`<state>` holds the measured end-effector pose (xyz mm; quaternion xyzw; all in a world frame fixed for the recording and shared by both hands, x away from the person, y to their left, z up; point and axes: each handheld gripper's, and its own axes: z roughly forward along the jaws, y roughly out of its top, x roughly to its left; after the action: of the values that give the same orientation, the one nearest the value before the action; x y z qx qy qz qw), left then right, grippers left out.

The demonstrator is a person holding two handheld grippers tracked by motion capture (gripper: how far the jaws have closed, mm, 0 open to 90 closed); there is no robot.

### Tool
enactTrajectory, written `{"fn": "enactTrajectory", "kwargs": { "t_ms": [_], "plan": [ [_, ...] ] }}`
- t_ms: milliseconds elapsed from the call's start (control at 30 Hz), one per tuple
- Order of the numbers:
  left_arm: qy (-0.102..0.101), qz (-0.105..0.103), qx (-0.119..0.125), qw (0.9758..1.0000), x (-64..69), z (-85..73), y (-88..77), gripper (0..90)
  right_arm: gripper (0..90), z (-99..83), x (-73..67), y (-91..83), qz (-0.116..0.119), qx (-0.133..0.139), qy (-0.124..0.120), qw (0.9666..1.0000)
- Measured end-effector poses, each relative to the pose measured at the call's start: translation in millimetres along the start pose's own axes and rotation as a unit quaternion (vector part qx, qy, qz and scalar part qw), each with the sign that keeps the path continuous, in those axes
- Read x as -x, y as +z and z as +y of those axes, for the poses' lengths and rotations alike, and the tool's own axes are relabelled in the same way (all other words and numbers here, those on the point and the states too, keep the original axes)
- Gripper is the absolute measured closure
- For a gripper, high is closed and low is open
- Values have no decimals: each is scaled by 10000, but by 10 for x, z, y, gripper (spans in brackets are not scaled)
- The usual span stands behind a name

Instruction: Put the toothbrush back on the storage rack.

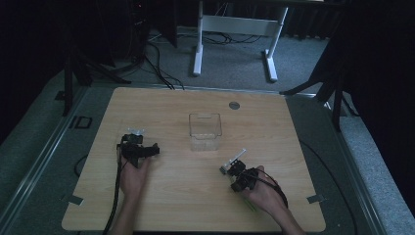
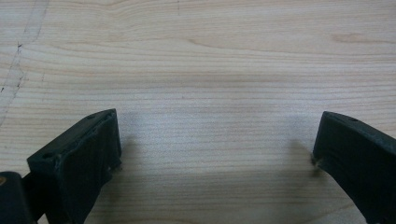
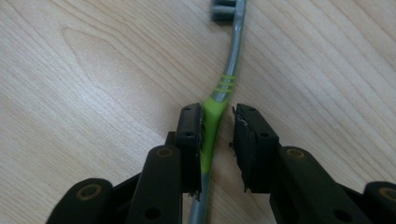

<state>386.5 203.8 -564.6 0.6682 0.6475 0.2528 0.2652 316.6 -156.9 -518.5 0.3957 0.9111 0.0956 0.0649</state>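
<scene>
Seen from above: a light wooden worktop (image 1: 195, 196) with a clear plastic box (image 1: 205, 131) standing upright near its middle, open at the top. A small grey round disc (image 1: 234, 105) set into the wood behind the box, toward the far edge.

Left tool (image 1: 139, 149) at the left part of the worktop, well apart from the box, held by the left hand (image 1: 134, 178). In the left gripper view, jaws spread wide, with bare wood grain between them and nothing gripped.

Right tool (image 1: 234, 165) in front of the box and a little to the right, held by the right hand (image 1: 266, 196). In the right gripper view, a toothbrush (image 3: 219, 100) lying flat on the wood between the jaws: grey neck, green grip part, bristle head at the far end. Jaws narrowed around the green part; one jaw touching the handle, the other with a thin gap beside it. Not fully closed on the toothbrush, not lifted.
</scene>
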Motion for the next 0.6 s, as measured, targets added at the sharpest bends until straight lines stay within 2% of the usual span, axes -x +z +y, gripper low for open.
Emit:
{"fn": "enactTrajectory", "kwargs": {
  "t_ms": [267, 500, 600],
  "plan": [
    [0, -1, 1, 10000, 0, 0, 0, 14, 730, -4, 16, 7, 26, -23, 44, 10000],
    [0, 1, 1, 10000, 0, 0, 0, 14, 795, 13, -16, 6, 40, -86, -23, 10000],
    [0, 1, -1, 10000, 0, 0, 0, 14, 798, 9, 0, 4, 115, -79, 15, 9999]
  ]
}}
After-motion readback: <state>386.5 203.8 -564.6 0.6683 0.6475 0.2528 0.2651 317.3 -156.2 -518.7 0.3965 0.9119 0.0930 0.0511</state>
